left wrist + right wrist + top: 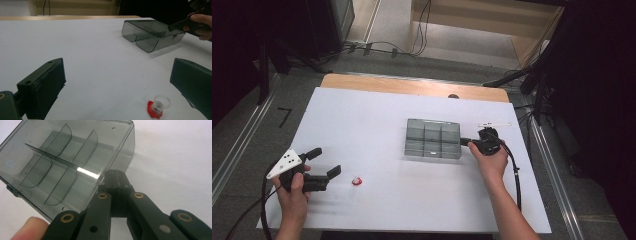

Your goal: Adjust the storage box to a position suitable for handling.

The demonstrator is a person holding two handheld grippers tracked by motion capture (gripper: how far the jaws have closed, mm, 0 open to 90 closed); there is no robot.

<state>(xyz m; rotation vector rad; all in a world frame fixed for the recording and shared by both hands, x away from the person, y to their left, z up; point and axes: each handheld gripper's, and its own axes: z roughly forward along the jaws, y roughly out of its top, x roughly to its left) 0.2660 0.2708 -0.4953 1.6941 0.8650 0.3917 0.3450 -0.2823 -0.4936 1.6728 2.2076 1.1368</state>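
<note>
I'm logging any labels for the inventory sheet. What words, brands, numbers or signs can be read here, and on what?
None can be read.
Smoky divided box: no label, plain lid and walls.
Small red and clear piece: dark marks inside, too small to read.
White strip beyond the box: too small to tell.
Grey plate on the left claw: holes, no text.

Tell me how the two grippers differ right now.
The left gripper has its jaws wide open over bare table, near the small red-and-clear piece. The right gripper has its jaws shut, tips at the edge of the smoky compartment box. Both are black and hand-held.
</note>
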